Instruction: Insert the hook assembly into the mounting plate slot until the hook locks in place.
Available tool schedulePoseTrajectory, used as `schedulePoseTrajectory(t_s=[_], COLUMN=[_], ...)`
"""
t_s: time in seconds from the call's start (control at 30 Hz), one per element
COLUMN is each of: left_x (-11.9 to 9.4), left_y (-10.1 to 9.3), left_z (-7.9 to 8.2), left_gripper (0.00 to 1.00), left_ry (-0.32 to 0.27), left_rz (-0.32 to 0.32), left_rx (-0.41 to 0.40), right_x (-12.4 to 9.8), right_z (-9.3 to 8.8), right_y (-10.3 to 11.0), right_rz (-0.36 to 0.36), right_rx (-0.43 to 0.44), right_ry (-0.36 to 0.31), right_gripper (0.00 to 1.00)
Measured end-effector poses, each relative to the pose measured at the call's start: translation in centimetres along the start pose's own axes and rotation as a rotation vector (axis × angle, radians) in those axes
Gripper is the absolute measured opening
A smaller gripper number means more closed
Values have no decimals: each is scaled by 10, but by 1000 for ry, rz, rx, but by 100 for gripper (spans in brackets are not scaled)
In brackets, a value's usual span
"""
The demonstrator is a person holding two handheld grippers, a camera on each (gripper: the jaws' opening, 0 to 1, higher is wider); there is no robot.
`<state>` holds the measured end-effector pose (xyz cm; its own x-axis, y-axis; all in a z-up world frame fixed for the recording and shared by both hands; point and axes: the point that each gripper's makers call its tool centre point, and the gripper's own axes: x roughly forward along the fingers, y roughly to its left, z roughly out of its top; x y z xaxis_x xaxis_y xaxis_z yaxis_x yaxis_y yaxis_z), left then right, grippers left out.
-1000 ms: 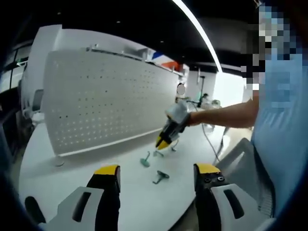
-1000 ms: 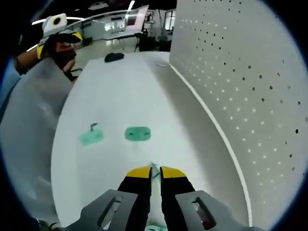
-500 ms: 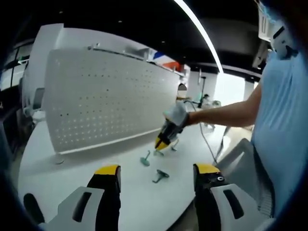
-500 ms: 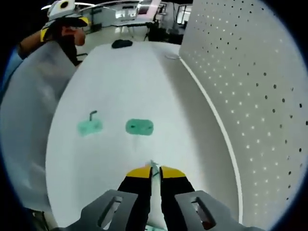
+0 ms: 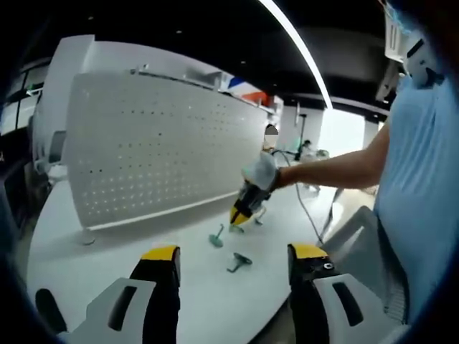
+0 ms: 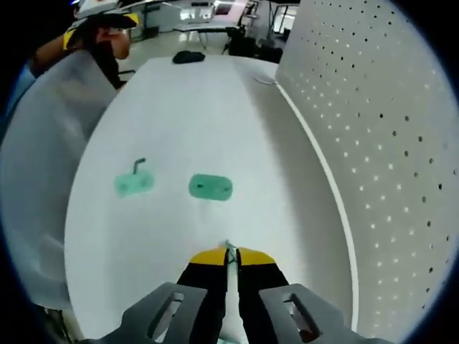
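left tongs [image 5: 233, 269] gape wide, empty; right tongs [image 6: 227, 259] pinch a thin green piece.

No legible text or labels anywhere.

Bench [image 6: 215, 107]: broad white top lay bare on most of its length, open to a claw from above and along it.
Perforated panel [image 6: 373, 129]: stood upright along the bench's right edge in the right gripper view, walling that side.
Green plate [image 6: 210, 188] and green hook piece [image 6: 133, 183]: low on the bench, apart, with a bare gap between them.
Right claw [image 5: 239, 214]: hung just above the far parts in the left gripper view, jaws together.
Left claw [image 5: 233, 276]: jaws apart, bare bench ahead.
Person's torso [image 5: 419, 208]: closed the right side.
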<state>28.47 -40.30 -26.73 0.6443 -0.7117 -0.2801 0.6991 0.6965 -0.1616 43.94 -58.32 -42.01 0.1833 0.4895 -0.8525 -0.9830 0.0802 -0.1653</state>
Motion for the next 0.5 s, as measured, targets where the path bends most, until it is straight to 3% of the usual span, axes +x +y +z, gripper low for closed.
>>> schedulePoseTrajectory(t_s=[0.27,0.5], left_x=[4,9], left_y=[-3,-7], left_z=[1,5], left_gripper=[62,61], left_ry=[3,3], left_rz=[-13,-34], left_rx=[5,17], right_x=[-2,-12], right_z=[-3,1], right_y=[0,-1], right_rz=[-12,-32], right_rx=[22,128], right_ry=[-6,-85], right_gripper=[0,0])
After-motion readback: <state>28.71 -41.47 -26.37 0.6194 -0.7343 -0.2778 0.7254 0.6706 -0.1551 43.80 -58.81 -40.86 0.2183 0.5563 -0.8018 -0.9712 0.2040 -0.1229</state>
